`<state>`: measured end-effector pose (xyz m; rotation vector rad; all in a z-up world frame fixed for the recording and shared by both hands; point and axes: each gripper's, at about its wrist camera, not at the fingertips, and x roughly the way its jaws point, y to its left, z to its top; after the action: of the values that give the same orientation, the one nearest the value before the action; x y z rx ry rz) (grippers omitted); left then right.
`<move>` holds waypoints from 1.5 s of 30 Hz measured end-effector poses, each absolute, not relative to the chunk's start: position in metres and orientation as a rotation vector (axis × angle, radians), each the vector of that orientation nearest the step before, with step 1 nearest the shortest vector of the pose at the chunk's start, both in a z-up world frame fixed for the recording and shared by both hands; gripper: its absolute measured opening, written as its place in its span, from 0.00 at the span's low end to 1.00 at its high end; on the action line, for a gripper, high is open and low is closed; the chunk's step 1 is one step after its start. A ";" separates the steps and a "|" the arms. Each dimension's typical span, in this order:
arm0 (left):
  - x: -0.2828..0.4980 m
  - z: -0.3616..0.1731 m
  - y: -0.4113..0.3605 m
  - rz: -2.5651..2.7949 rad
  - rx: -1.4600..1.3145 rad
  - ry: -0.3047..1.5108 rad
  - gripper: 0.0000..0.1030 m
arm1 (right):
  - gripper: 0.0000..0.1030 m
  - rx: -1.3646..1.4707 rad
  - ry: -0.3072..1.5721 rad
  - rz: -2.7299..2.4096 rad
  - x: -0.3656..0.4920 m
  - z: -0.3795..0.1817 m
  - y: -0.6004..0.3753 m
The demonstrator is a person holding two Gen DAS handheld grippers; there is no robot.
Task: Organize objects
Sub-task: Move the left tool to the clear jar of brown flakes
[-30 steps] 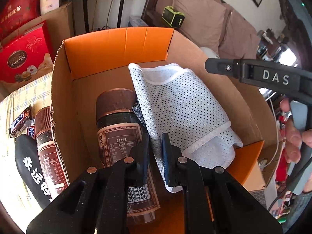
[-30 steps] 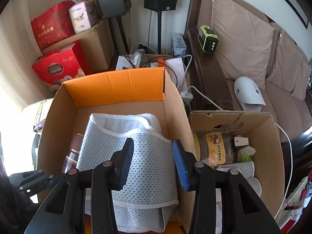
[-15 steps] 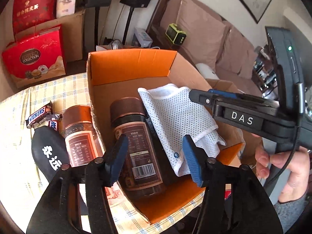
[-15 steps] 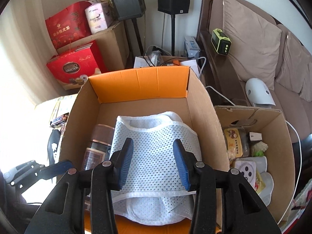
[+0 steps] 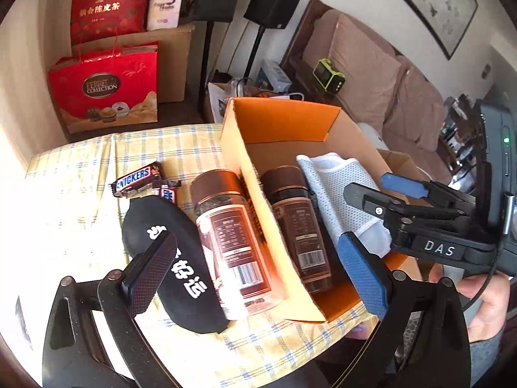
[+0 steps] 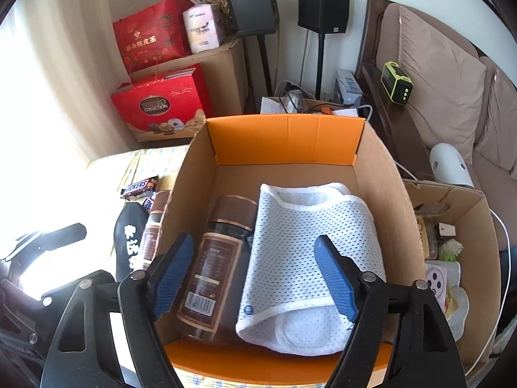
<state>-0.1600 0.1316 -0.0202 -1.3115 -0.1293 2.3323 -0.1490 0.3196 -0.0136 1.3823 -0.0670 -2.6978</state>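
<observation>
While both hand-held grippers hover with nothing between their fingers, the left hand-held gripper (image 5: 255, 274) and the right hand-held gripper (image 6: 255, 274) are each spreading their jaws wider. One jar (image 6: 216, 265) and a mesh cloth (image 6: 310, 258) already lie in the box (image 6: 284, 135). A second jar (image 5: 226, 236) lies on its side on the checked bench (image 5: 155, 145), just beside the box's outer wall, with a black pouch (image 5: 174, 258) against its other side and snack bars (image 5: 135, 177) beyond. That jar looks rigid, smooth and probably heavy, likely glass, so it may slip or roll; gripping across the labelled body near its middle seems safest. By contrast, the pouch looks soft and light, and could be pinched anywhere along its edge.
</observation>
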 end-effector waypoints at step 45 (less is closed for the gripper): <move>-0.194 -0.135 0.129 2.090 -1.569 -0.441 0.67 | 0.81 1.445 -0.330 -2.606 -0.164 -0.044 0.311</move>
<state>-0.1945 0.1293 -0.1350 -1.5692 -0.4414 2.0898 -0.1641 0.3114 -0.0442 1.4449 -0.3299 -2.6059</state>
